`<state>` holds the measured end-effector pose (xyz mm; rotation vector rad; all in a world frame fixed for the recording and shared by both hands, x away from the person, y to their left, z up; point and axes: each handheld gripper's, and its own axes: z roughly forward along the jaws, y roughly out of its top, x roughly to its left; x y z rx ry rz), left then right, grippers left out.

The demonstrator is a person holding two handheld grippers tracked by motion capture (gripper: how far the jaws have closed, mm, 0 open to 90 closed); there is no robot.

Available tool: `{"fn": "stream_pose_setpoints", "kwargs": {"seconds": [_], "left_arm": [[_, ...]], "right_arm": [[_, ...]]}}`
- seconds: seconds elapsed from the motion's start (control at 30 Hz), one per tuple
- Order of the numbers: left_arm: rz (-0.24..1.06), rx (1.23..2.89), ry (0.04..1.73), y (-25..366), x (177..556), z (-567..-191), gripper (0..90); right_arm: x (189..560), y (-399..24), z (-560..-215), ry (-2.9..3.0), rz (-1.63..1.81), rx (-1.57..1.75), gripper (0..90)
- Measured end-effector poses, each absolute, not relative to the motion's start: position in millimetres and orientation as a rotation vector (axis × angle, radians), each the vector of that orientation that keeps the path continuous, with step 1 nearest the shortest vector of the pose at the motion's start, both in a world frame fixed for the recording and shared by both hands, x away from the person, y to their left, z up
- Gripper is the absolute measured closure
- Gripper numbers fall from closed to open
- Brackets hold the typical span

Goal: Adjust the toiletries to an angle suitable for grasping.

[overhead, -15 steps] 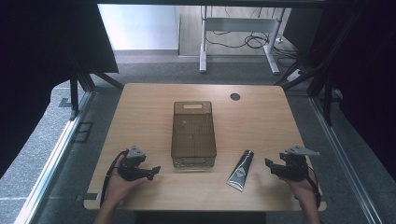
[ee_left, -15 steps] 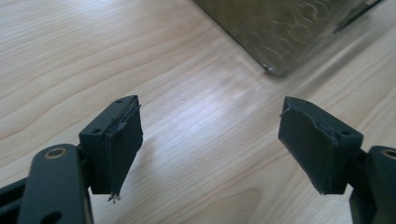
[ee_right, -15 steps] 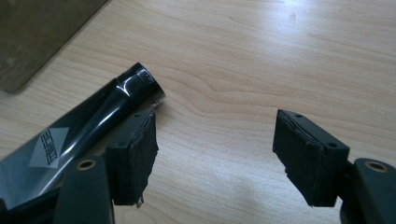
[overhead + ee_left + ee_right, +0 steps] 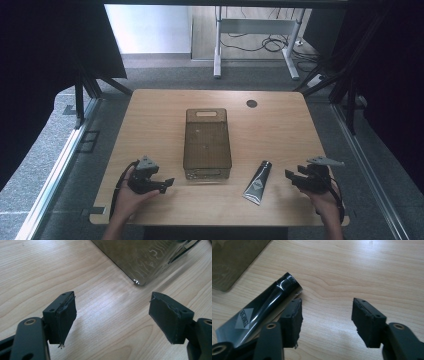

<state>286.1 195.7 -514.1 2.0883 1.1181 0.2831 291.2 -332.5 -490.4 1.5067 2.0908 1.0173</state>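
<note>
A smoky transparent plastic bin (image 4: 207, 145) stands lengthwise in the middle of the wooden table (image 4: 150, 115). To its right, near the front edge, lies a dark glossy tube (image 4: 258, 182) with a pale label, cap end pointing away. My left gripper (image 4: 167, 182) rests at the front left, open and empty, aimed at the bin's near corner (image 4: 136, 281). My right gripper (image 4: 289, 175) sits at the front right, open and empty, just right of the tube (image 4: 262, 312), whose cap end lies beside its left jaw.
A small dark round hole (image 4: 251, 103) marks the table's far right. Behind the table stand a white desk frame (image 4: 252, 45) with cables on the floor and dark curtains on both sides. Bare wood surrounds the bin.
</note>
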Motion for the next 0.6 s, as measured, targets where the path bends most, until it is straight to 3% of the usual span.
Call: {"fn": "stream_pose_setpoints", "kwargs": {"seconds": [0.4,0.6], "left_arm": [[0.274,2.117,1.129,193.4,294.4,-516.3,23.3],[0.266,2.123,1.129,191.4,297.7,-518.3,23.6]], "right_arm": [[286.5,-329.2,-488.3,2.122,1.028,1.523,59.7],[286.0,-322.5,-486.8,2.171,1.047,1.486,75.6]]}}
